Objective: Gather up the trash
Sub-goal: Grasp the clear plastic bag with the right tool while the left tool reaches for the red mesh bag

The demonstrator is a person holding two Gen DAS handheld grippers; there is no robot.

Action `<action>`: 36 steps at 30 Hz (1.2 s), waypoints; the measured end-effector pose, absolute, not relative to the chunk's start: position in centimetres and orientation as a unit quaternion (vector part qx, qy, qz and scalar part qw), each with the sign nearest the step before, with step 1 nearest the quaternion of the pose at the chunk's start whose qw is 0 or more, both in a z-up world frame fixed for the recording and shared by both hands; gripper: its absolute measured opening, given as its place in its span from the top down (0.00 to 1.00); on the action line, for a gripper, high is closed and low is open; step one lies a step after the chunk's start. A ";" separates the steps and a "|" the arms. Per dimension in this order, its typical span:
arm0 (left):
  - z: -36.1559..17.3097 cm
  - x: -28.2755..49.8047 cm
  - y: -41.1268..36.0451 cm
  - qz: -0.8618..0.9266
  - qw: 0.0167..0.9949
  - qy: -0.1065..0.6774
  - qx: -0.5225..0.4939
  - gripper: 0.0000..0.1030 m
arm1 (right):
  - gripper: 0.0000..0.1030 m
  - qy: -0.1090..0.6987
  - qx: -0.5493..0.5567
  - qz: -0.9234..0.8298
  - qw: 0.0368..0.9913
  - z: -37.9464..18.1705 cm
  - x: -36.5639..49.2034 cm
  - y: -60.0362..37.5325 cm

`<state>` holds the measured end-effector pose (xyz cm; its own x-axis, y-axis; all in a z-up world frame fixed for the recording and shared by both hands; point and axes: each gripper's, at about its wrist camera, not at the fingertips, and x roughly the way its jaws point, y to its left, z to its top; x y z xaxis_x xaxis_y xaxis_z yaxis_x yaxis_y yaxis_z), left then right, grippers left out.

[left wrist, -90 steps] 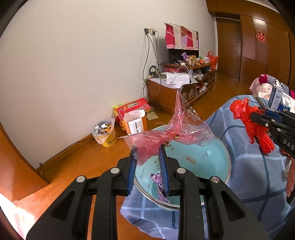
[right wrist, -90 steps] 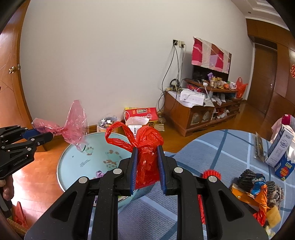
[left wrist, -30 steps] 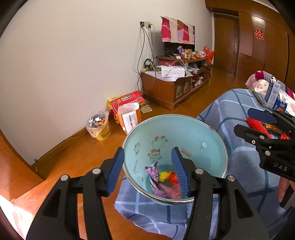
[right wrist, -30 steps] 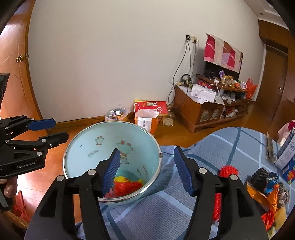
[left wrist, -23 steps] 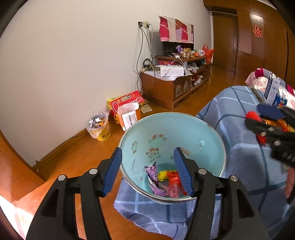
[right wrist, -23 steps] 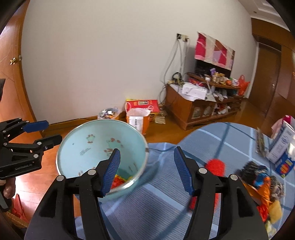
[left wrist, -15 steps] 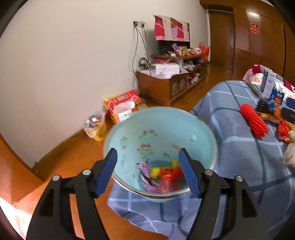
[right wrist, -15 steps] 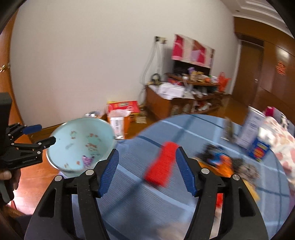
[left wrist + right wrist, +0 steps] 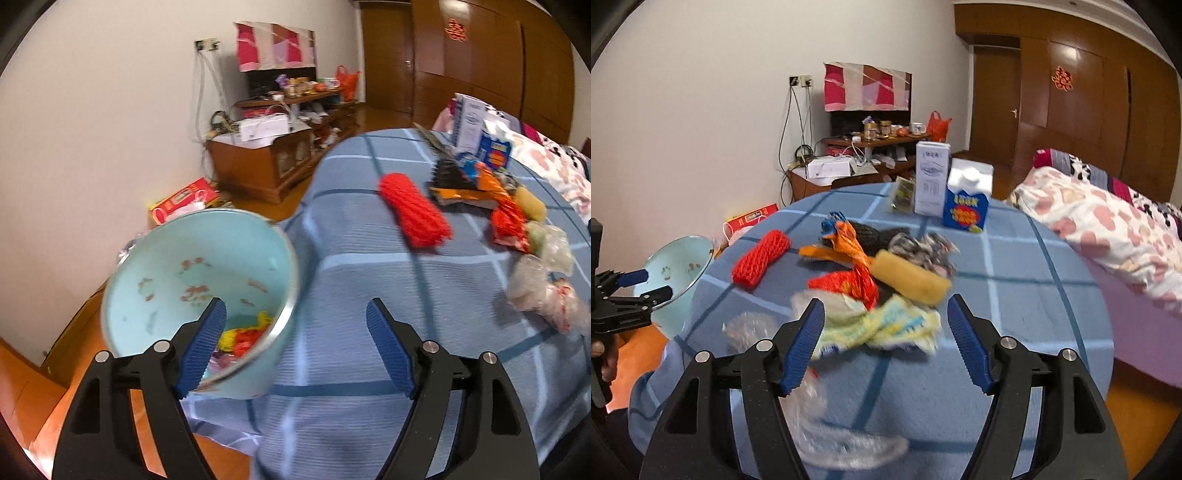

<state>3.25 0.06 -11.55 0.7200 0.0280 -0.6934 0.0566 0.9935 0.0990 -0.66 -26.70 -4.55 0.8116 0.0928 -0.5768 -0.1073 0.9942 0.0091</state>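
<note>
A pale blue basin stands at the table's left edge with yellow and red scraps in its bottom. My left gripper hovers beside its rim over the blue checked cloth, jaws opening, nothing between them. It also shows at the far left as the left gripper. My right gripper is above a pile of trash, jaws opening and empty. Just beyond the fingertips lies a pale yellow wrapper, with a red wrapper, a yellow sponge, a red foam net and clear plastic around it.
A blue carton and a white box stand at the table's far side. A bed with a flowered cover is close on the right. A wooden TV cabinet and a red box line the wall.
Both grippers have swung right, away from the basin and over the table. Their jaws stand wider than before. The pink and red bags held earlier are no longer in them.
</note>
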 end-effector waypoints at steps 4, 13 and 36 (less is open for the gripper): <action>-12.2 0.8 -0.9 -0.015 0.923 0.381 0.060 0.22 | 0.33 0.303 -0.010 0.072 0.950 -5.1 -2.8 -25.9; -12.7 -2.9 2.3 0.013 0.921 0.388 0.042 0.18 | 0.31 0.337 -0.029 0.125 0.933 -7.8 -3.7 -21.8; -9.5 4.8 -4.2 -0.003 0.935 0.339 0.105 0.17 | 0.73 0.244 -0.003 0.052 0.968 -2.0 -3.2 -27.5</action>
<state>4.77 -4.16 -9.55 0.7700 0.0656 -0.6347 0.0765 0.9780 0.1939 -3.19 -27.49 -2.02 0.8757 0.0994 -0.4725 -0.1019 0.9946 0.0204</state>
